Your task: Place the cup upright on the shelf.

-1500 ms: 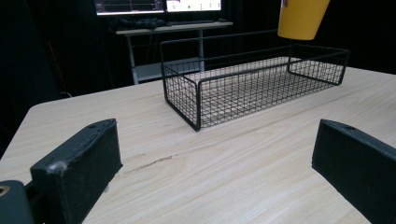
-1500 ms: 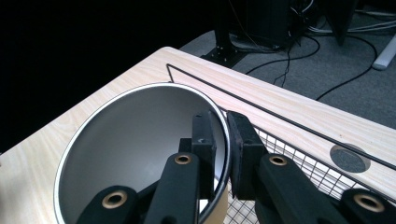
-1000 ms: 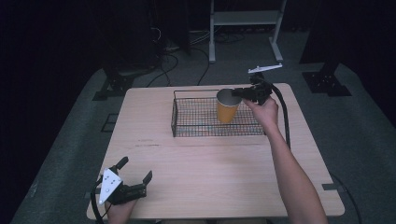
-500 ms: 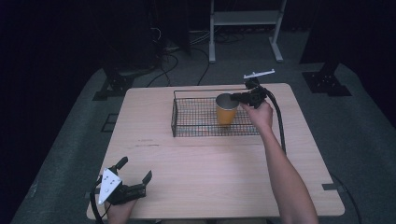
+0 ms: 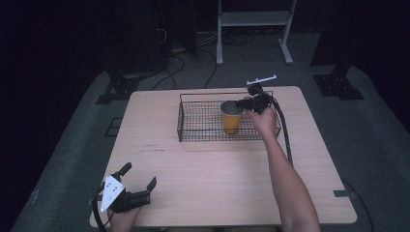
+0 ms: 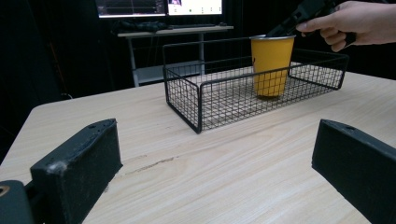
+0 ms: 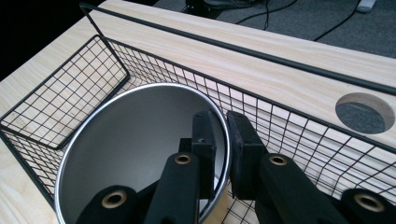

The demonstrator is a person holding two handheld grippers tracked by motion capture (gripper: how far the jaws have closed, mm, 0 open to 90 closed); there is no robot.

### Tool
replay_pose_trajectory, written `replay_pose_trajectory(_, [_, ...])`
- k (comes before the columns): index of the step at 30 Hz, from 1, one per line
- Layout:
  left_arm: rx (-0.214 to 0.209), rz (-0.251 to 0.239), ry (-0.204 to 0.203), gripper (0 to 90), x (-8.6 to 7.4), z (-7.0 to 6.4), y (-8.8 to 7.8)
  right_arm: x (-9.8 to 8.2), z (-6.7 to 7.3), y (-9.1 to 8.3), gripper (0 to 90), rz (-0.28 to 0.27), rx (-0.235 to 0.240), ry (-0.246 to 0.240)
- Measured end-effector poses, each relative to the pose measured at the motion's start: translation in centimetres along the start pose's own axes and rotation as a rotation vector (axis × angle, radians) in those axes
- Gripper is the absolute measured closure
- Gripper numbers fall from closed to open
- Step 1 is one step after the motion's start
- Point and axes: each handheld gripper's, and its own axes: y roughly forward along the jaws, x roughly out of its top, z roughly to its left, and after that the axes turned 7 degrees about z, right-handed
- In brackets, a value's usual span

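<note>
Between right gripper (image 7: 221, 140) fingers (image 7: 204, 135): cup (image 7: 140, 140) rim.

Tongs (image 7: 223, 140) pinching steel cup (image 7: 135, 144) rim, inside wire basket (image 7: 70, 74)

Readable text: none in any view.
Orange cup (image 6: 272, 64): a small dark mark on its side, too small to read.
Screens (image 6: 159, 6) behind the wire basket (image 6: 224, 95): lit, with content too blurred to read.
</note>
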Motion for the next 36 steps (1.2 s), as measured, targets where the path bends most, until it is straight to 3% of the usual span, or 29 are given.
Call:
replay_pose_trajectory(11, [0.003, -0.001, 0.0, 0.2, 0.0, 0.0, -0.1, -0.3, -0.4, 0.6, 81.1, 0.006, 0.003, 0.02])
replay_pose_trajectory(24, [0.003, 0.002, 0.004, 0.1, 0.0, 0.0, -0.1, -0.5, -0.6, 0.1, 79.8, -0.005, 0.022, 0.019])
replay_pose_trajectory(36, [0.002, 0.003, 0.005, 0.1, 0.0, -0.1, -0.1, -0.7, -0.6, -0.8, 64.4, -0.044, 0.057, 0.02])
